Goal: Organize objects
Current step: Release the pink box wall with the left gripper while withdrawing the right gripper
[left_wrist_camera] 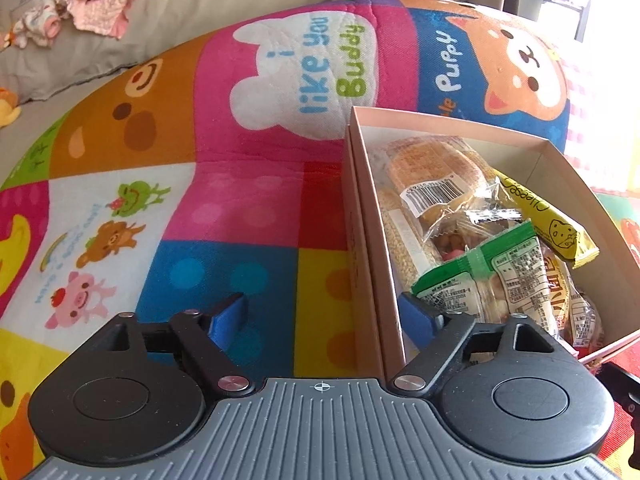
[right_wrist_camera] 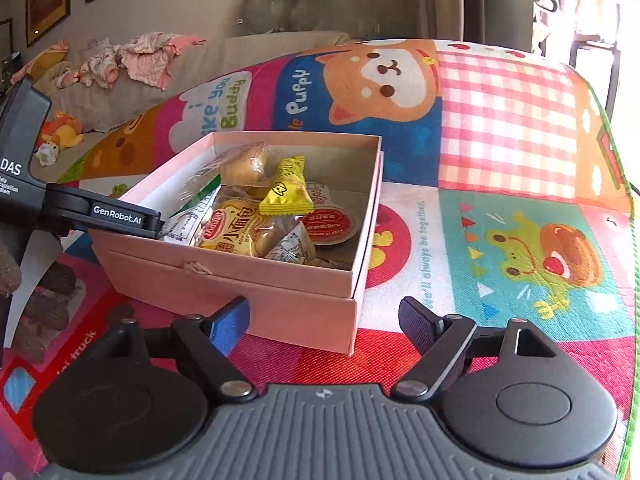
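Note:
A pink cardboard box (right_wrist_camera: 280,300) stands on a colourful play mat and holds several snack packets: a yellow wrapper (right_wrist_camera: 286,194), a small bread bag (right_wrist_camera: 236,232), a red-lidded cup (right_wrist_camera: 330,222). In the left wrist view the box (left_wrist_camera: 370,240) is at right, with a green-and-white packet (left_wrist_camera: 480,276) and a barcoded bread bag (left_wrist_camera: 436,184) inside. My left gripper (left_wrist_camera: 326,320) is open, straddling the box's left wall; it also shows in the right wrist view (right_wrist_camera: 132,218) at the box's left rim. My right gripper (right_wrist_camera: 324,322) is open and empty, just in front of the box's near corner.
The play mat (right_wrist_camera: 500,160) covers the floor around the box. A grey sofa (left_wrist_camera: 100,52) with pink baby clothes (left_wrist_camera: 96,8) runs along the back. Plush toys (right_wrist_camera: 60,136) lie at the left. A red toy-truck box (right_wrist_camera: 60,344) lies at the near left.

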`<action>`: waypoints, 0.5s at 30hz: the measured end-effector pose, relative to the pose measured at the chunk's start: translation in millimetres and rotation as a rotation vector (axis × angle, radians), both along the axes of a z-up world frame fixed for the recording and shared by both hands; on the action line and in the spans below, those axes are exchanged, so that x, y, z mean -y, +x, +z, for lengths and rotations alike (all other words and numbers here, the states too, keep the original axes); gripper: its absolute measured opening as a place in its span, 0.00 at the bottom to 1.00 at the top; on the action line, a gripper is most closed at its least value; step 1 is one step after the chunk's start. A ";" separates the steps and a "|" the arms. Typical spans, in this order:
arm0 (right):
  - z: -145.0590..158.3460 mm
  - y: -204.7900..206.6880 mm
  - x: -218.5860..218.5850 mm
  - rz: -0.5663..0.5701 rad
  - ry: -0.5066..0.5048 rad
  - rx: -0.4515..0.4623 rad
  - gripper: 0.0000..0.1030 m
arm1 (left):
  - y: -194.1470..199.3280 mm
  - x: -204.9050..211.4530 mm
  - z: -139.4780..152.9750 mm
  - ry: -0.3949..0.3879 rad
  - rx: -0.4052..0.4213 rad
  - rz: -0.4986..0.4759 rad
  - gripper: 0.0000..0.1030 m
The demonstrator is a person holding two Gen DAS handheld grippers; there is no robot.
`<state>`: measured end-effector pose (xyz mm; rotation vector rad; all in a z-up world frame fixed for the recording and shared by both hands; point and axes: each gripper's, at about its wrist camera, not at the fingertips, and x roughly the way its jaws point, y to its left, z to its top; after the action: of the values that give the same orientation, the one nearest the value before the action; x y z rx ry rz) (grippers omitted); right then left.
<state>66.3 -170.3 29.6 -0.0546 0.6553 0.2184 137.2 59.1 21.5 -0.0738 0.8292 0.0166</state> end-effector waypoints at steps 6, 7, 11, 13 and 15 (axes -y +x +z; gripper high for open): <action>11.4 -18.2 9.1 -0.042 0.004 0.007 0.94 | -25.8 -11.9 27.0 -0.010 0.068 0.034 0.77; 12.7 -25.1 10.7 -0.052 0.005 0.007 0.98 | -35.5 -13.6 32.0 -0.024 0.080 0.034 0.77; 8.4 -49.3 11.2 -0.068 -0.008 -0.039 1.00 | -95.6 -9.3 47.4 -0.045 0.162 0.030 0.75; 1.9 -65.8 9.2 -0.069 -0.014 -0.064 1.00 | -125.3 -4.0 47.5 -0.066 0.171 0.014 0.75; -4.3 -81.3 5.6 -0.062 -0.021 -0.072 1.00 | -157.1 6.9 41.6 -0.044 0.192 -0.005 0.75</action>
<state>-15.0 -176.0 25.3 -0.0466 0.7303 0.1539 -19.9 52.3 63.1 -0.1126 0.6380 -0.0132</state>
